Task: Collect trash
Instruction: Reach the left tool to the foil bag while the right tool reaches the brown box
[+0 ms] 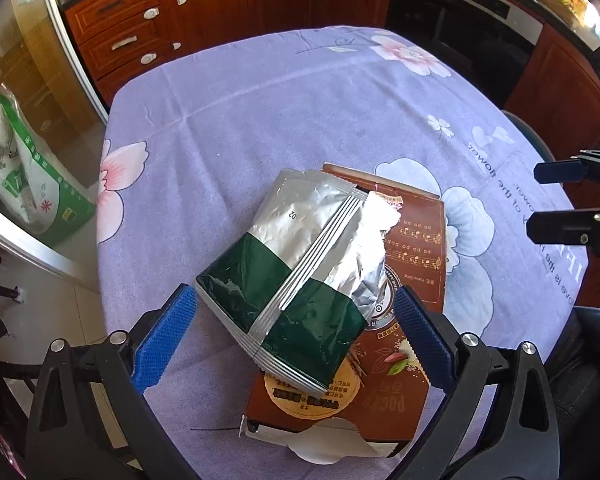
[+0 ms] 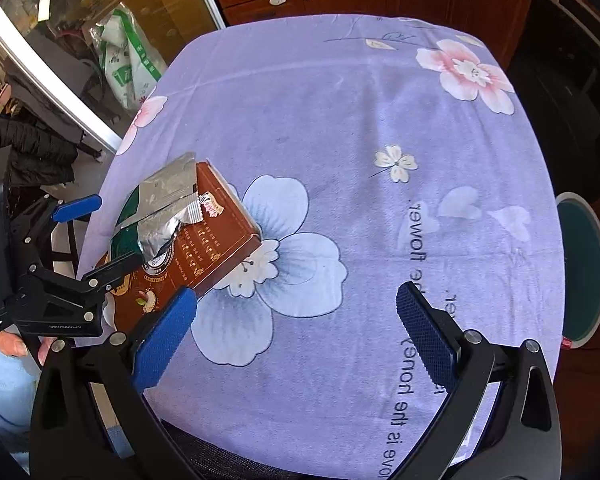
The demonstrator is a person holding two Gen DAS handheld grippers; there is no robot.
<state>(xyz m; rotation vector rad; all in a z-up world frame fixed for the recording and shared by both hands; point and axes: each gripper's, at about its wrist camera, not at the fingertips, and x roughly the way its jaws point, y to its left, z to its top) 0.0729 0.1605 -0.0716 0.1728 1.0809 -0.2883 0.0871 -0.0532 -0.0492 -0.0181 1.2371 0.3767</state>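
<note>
A crumpled silver and dark green foil wrapper (image 1: pixel 300 264) lies on top of a flat brown snack box (image 1: pixel 412 248) on the purple flowered tablecloth (image 1: pixel 260 120). My left gripper (image 1: pixel 296 336) is open, its blue pads on either side of the wrapper's near end, not closed on it. In the right wrist view the wrapper (image 2: pixel 156 208) and the box (image 2: pixel 204 252) lie at the left, with the left gripper (image 2: pixel 96 236) around them. My right gripper (image 2: pixel 296 336) is open over bare cloth, to the right of the box, holding nothing.
Wooden cabinets with drawers (image 1: pixel 132 36) and a dark oven (image 1: pixel 472 16) stand behind the table. A green and white bag (image 1: pixel 24 184) sits on the floor at the left behind a glass door. A teal stool (image 2: pixel 584 264) stands at the table's right edge. A hand (image 2: pixel 16 346) holds the left gripper.
</note>
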